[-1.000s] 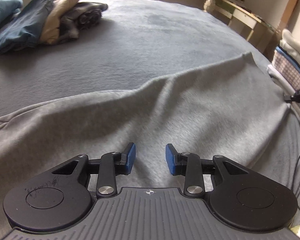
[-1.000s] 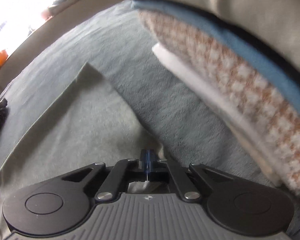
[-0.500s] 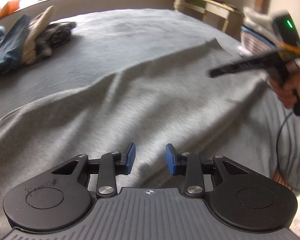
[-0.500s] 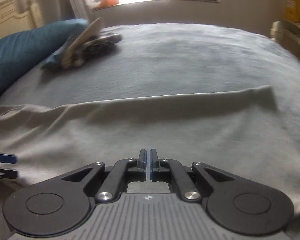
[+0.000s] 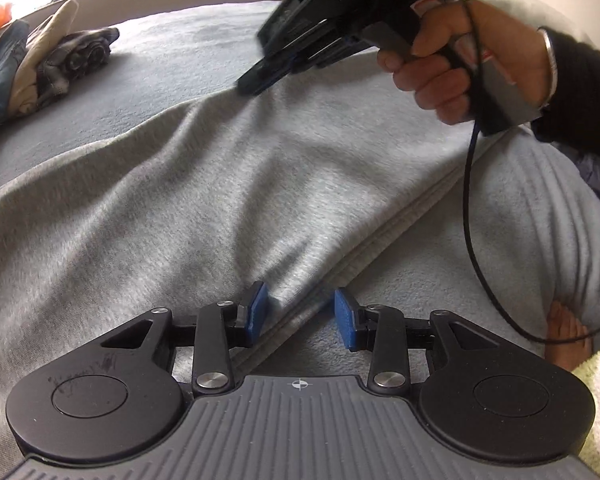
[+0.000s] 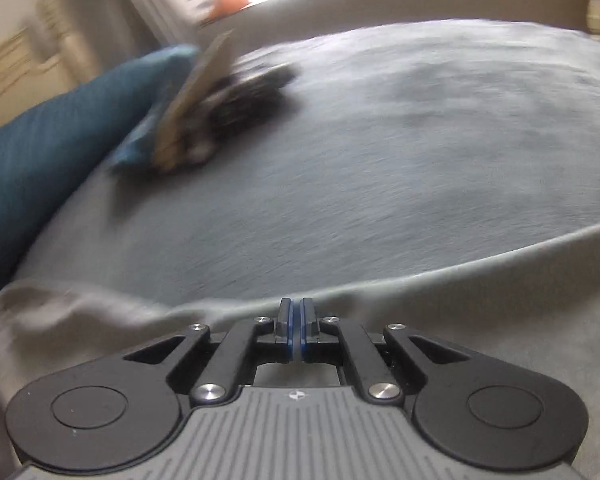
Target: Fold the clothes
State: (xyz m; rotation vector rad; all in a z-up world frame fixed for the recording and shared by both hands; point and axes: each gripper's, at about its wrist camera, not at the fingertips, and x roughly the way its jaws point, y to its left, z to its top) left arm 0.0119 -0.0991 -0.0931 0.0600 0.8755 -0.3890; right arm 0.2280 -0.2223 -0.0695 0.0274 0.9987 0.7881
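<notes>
A light grey garment (image 5: 220, 200) lies spread over the bed, creased, with its doubled near hem running diagonally. My left gripper (image 5: 300, 304) hovers low over that hem. Its jaws are opening, and the hem passes between the blue pads (image 5: 258, 312) without being pressed. A person's hand (image 5: 460, 60) holds my right gripper (image 5: 252, 80), whose tip is down at the garment's far edge. In the right wrist view the right gripper (image 6: 296, 312) is shut, pads together with nothing visible between them, just over the far edge of the garment (image 6: 460, 320).
A grey blanket (image 5: 180, 40) covers the bed. A pile of unfolded clothes (image 5: 52, 60) lies at the far left, blurred in the right wrist view (image 6: 204, 120), next to a blue pillow (image 6: 40, 160). A black cable (image 5: 472, 200) hangs from the right gripper. A bare foot (image 5: 568, 332) shows at the bed's right side.
The right gripper swung left from the stack of folded clothes across to the garment's far edge, staying shut. The left gripper shifted to the near hem and its jaws widened.
</notes>
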